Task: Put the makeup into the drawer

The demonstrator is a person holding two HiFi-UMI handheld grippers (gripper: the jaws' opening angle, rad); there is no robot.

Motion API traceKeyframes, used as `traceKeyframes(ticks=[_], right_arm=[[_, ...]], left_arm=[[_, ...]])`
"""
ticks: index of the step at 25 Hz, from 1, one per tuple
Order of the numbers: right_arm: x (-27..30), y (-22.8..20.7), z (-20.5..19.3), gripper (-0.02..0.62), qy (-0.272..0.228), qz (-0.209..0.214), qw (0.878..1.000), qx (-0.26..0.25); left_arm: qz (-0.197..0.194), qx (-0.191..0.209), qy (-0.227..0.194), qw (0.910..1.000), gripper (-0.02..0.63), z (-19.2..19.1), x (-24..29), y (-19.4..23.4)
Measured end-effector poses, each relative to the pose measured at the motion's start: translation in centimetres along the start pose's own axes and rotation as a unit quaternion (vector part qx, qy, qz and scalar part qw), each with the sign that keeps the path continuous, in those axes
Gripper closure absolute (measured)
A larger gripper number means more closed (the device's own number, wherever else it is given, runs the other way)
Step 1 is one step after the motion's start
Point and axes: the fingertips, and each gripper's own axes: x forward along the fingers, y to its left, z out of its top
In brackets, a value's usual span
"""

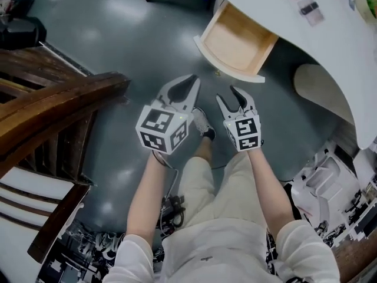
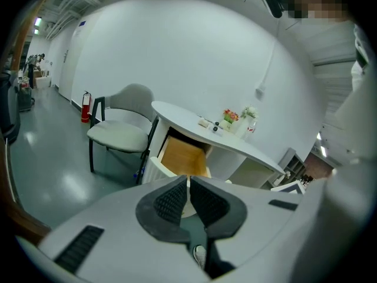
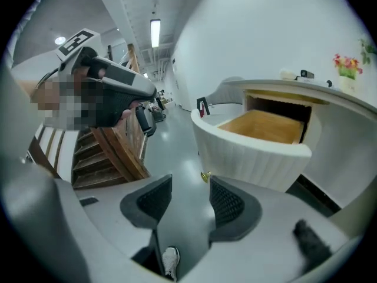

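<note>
**A:** Makeup [image 1: 308,7] lies on the desk [image 1: 330,52], at 1 o'clock in the head view. The pieces are small and I can't tell them apart. The drawer [image 1: 238,37] at 12 o'clock is pulled out and bare.

**B:** And the grippers?

**A:** Both hang over the floor, well apart from the desk. The left gripper [image 1: 192,82] is clenched on nothing, with its pads meeting at the tips. The right gripper [image 1: 228,96] is released, with its jaws apart and only floor between them.

**B:** So what could go wrong?

**A:** I'd say the left one first. If it reaches in clenched, it will shove a piece instead of taking it. The desk edge curves away, so a shoved piece could slide off and fall.

**B:** Anything near the makeup?

**A:** In the left gripper view, flowers [image 2: 230,115] and a bottle [image 2: 250,120] stand just beside it, at about 3 o'clock from it. A wide approach could tip them.

**B:** And the drawer itself?

**A:** It juts out under the desk edge, so a low pass could knock its front and push it shut. Small flat pieces may also slip from the pads. If the jaws let go before they are over the drawer, the piece lands on the floor.
</note>
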Motion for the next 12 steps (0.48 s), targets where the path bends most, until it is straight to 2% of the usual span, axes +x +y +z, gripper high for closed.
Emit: traceKeyframes(ticks=[9,12], right_arm=[[-7.7,2.3,8.1,0.397,-0.019,0.013,1.0,-0.006],[-10.4,2.9,10.8,0.42,-0.03,0.016,0.999,-0.008]], left_arm=[[-0.004,0.003,0.021,0.9998,0.594,3.8,-4.6,-4.1],[-0.006,-0.001,0.018,0.9998,0.594,5.0,-6.2,-5.6]])
